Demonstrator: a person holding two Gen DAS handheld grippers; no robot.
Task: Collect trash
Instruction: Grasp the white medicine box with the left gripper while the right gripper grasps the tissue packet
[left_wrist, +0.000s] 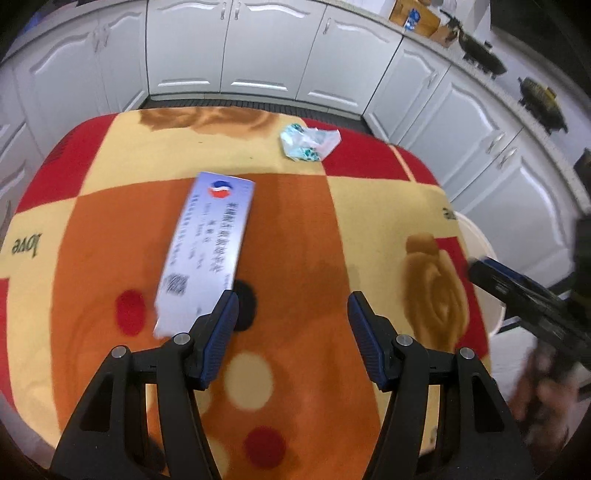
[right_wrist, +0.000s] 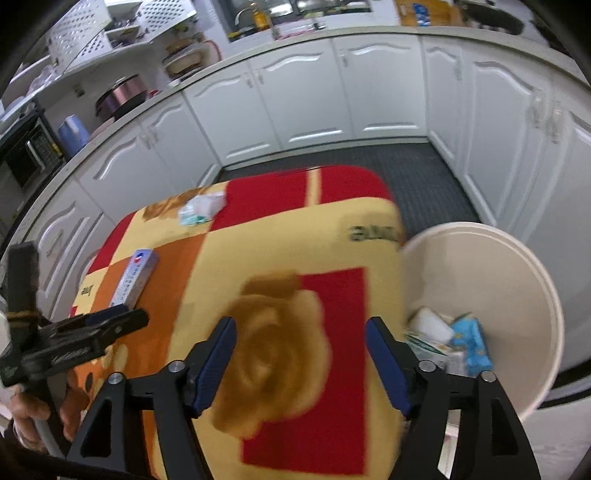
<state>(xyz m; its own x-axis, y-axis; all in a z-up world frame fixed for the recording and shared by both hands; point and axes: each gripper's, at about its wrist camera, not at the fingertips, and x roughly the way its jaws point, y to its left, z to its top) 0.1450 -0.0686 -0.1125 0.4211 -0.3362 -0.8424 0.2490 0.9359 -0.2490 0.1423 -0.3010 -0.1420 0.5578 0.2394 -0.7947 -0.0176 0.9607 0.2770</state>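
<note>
Left hand-held gripper (left_wrist: 291, 314) hovered released over the tabletop (left_wrist: 303, 236), a long silver box (left_wrist: 207, 251) just ahead by its left finger, a crumpled wrapper (left_wrist: 308, 142) farther beyond. Right hand-held gripper (right_wrist: 301, 343) was likewise released and empty, the waste bin (right_wrist: 517, 266) to its right already holding several discarded packets (right_wrist: 469, 339); two pieces apparently remained.

Both are empty right now. Left hand-held gripper (left_wrist: 291, 306) has its jaws spread wide, blue pads (left_wrist: 221, 332) facing each other, tilted down and forward. Right hand-held gripper (right_wrist: 301, 332) is the same deal, jaws wide apart and nothing between them. Each one shows up at the edge of the other's camera, a bit blurry.
</note>
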